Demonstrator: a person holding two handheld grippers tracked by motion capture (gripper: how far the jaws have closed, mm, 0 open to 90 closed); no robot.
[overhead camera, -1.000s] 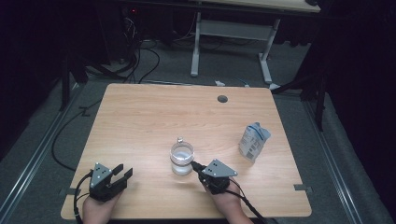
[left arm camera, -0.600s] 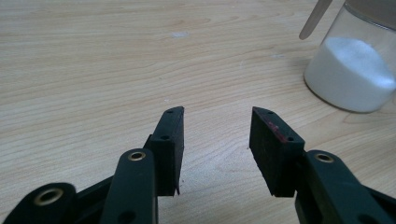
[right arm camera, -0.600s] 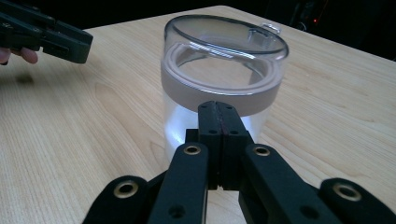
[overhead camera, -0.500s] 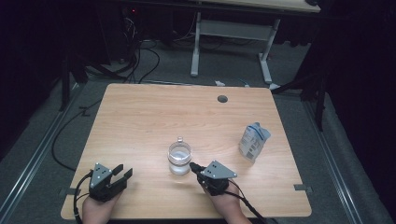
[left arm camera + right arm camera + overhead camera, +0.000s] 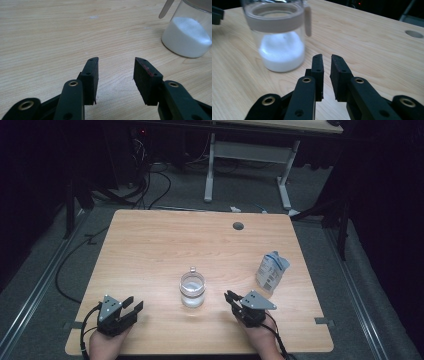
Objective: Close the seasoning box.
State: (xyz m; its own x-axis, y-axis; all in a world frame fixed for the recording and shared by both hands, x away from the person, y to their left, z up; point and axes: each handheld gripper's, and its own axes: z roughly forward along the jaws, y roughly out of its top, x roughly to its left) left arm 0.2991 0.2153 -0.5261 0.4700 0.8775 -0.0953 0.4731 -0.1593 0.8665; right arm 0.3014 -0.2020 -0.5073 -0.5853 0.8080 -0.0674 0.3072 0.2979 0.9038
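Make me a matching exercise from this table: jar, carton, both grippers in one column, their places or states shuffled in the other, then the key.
Things:
1. glass jar
2. carton
3. left gripper
4. right gripper

Descriptions:
A. jaws a narrow gap apart, just opening, nothing between them
B. stands by the table's right edge
C. mid-table, white powder inside
D. jaws wide apart, empty, near the front left corner

Pairs: 1-C, 2-B, 3-D, 4-A

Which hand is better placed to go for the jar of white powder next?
Probably the right. The right tongs lie nearer the jar, tips pointing at it with a narrow gap, nothing between them. The left tongs sit farther away.
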